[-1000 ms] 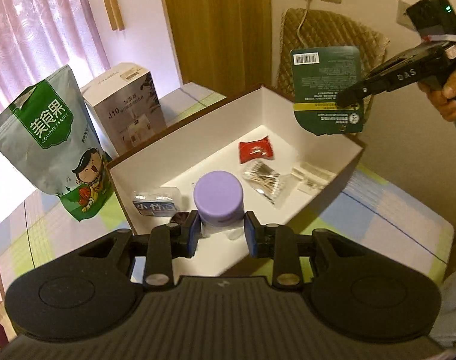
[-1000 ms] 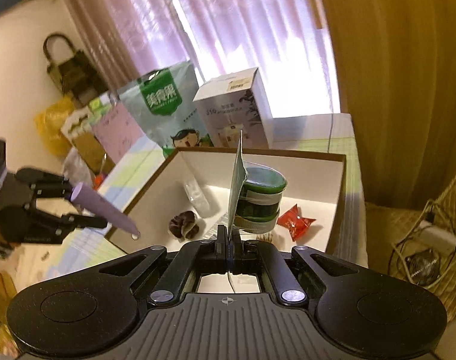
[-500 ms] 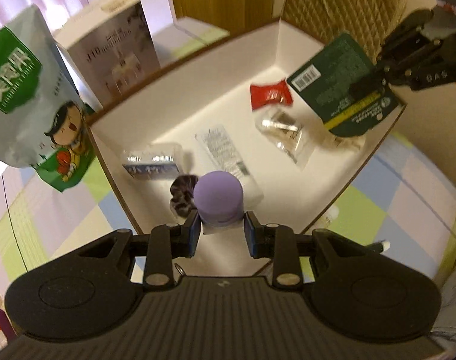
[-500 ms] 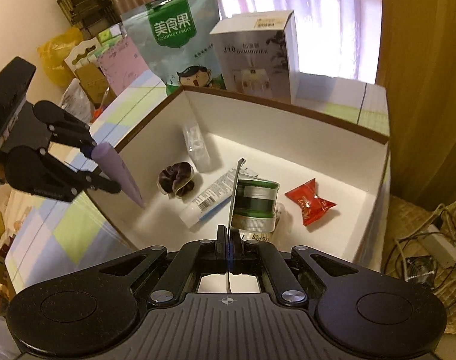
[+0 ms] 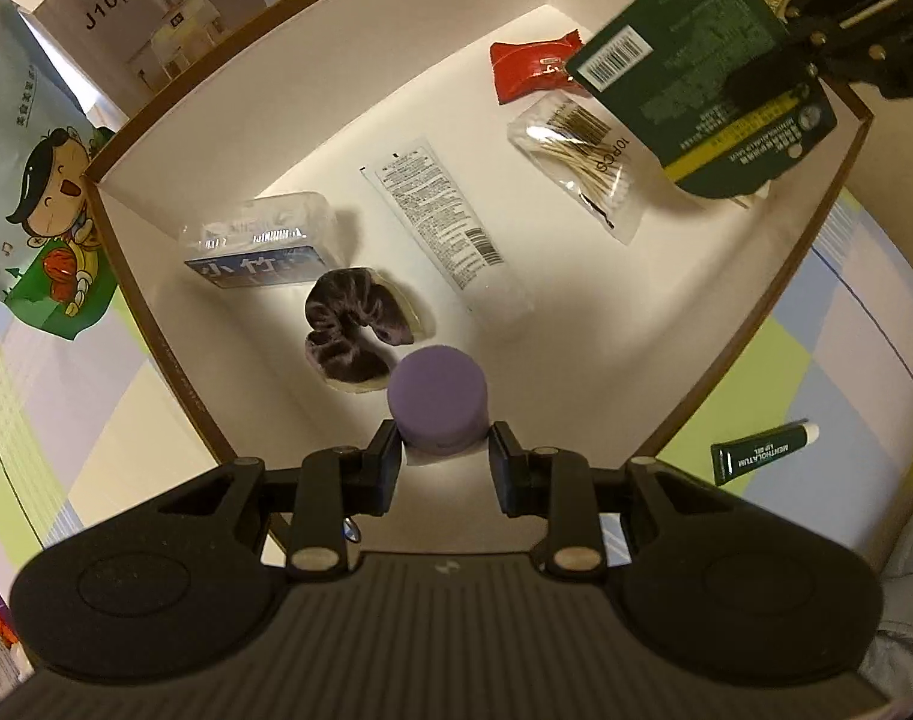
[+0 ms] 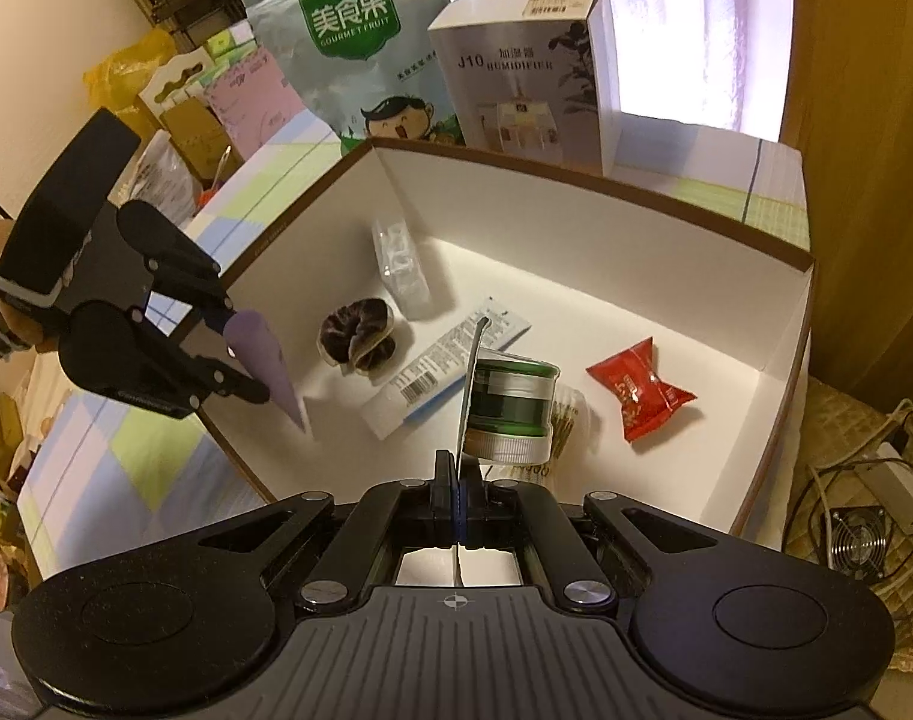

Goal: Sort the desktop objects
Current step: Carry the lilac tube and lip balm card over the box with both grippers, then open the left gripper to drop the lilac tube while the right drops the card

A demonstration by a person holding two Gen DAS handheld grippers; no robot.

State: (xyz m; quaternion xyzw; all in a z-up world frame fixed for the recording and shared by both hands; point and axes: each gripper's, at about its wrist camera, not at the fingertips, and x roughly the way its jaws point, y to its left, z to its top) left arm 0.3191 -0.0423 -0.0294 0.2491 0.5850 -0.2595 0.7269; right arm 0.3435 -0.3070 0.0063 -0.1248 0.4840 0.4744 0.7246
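The box [image 5: 774, 300] is white inside with a brown rim. In it lie a red sachet [image 5: 531, 63], a dark purple scrunchie [image 5: 348, 330] and a white tube [image 5: 441, 222]. The held cone [image 6: 263, 354] is lilac, the card [image 5: 708, 96] dark green with a yellow band. The tablecloth [image 5: 846, 330] is checked green, blue and white.

Snack bag [image 6: 360, 42] and humidifier carton [image 6: 528, 78] upright, side by side. Pink notepad [image 6: 255, 99], yellow plastic bag [image 6: 126, 69] further left. Curtain [image 6: 684, 12] backlit. Small fan [image 6: 858, 540] and cables [image 6: 840, 474] on floor, lower right.
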